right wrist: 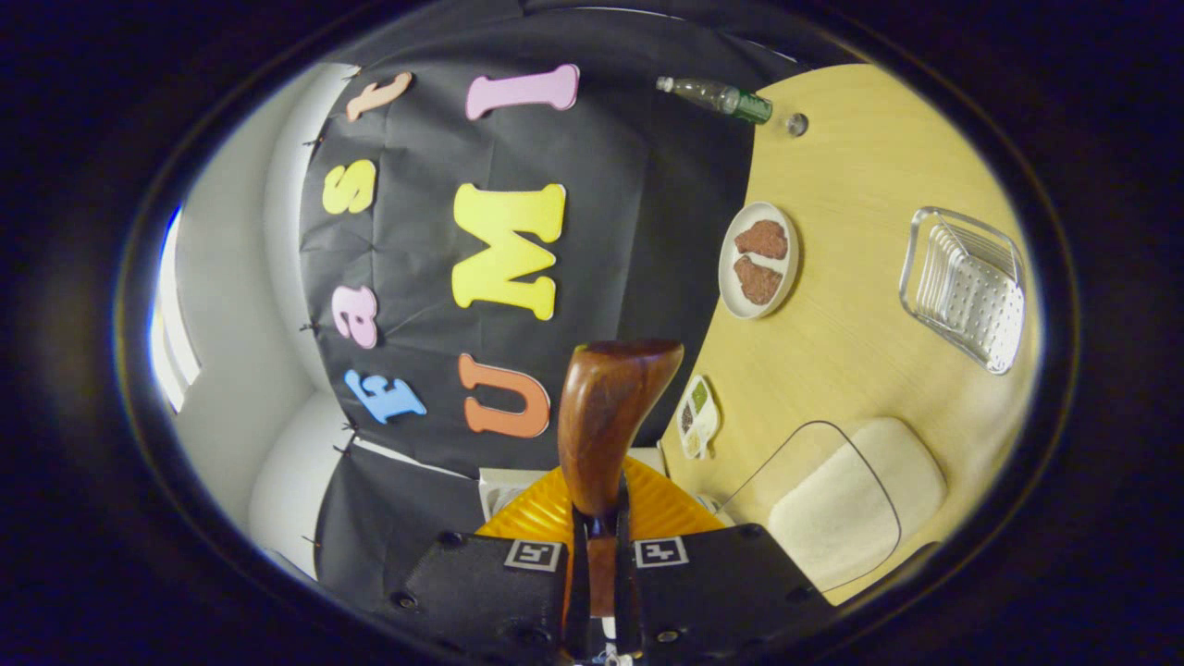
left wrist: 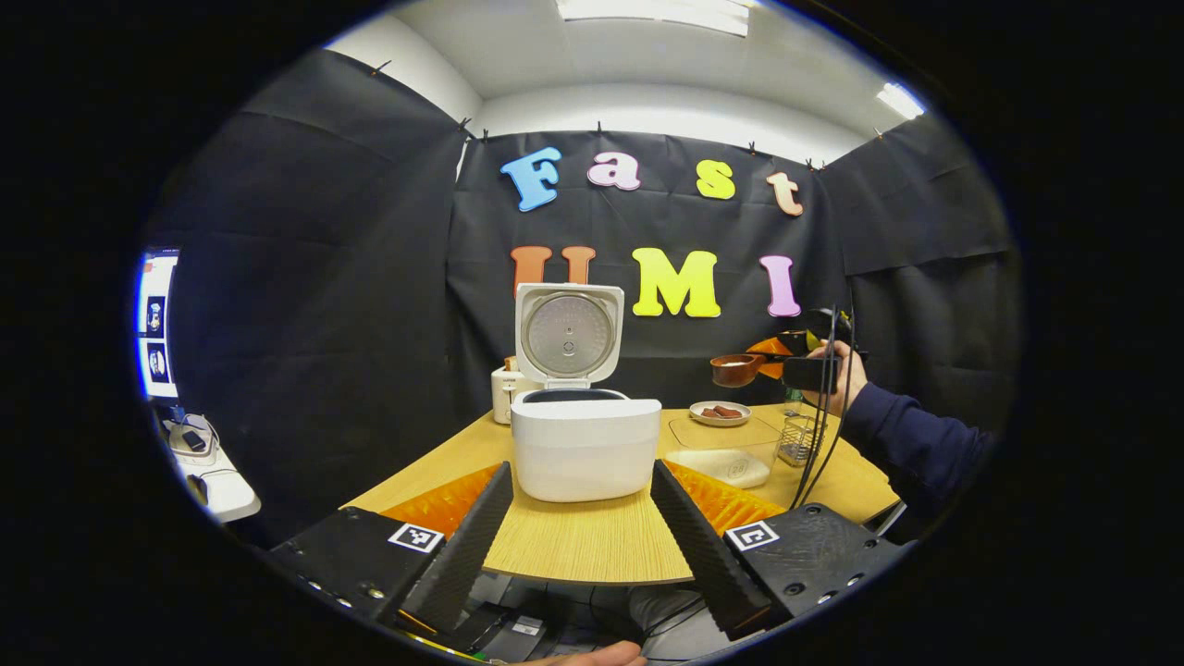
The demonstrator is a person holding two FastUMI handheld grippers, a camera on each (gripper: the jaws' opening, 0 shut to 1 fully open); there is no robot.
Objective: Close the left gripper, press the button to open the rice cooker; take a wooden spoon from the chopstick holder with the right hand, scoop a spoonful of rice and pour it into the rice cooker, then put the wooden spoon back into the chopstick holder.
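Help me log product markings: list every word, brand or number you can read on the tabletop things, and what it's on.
No text is legible.
White canister behind the rice cooker: small dark mark, too blurred to read.
Bottle: green label, too small to read.
Rice cooker: no text showing on the front or the open lid.
Square tags: black-and-white patterns, no letters.

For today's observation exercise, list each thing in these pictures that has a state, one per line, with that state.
rice cooker: lid up, open
wooden spoon: clamped, held in the air
right gripper: shut on the spoon handle
left gripper: open, fingers spread, holding nothing
chopstick holder: standing on the table, no spoon in it
rice container: uncovered, rice inside
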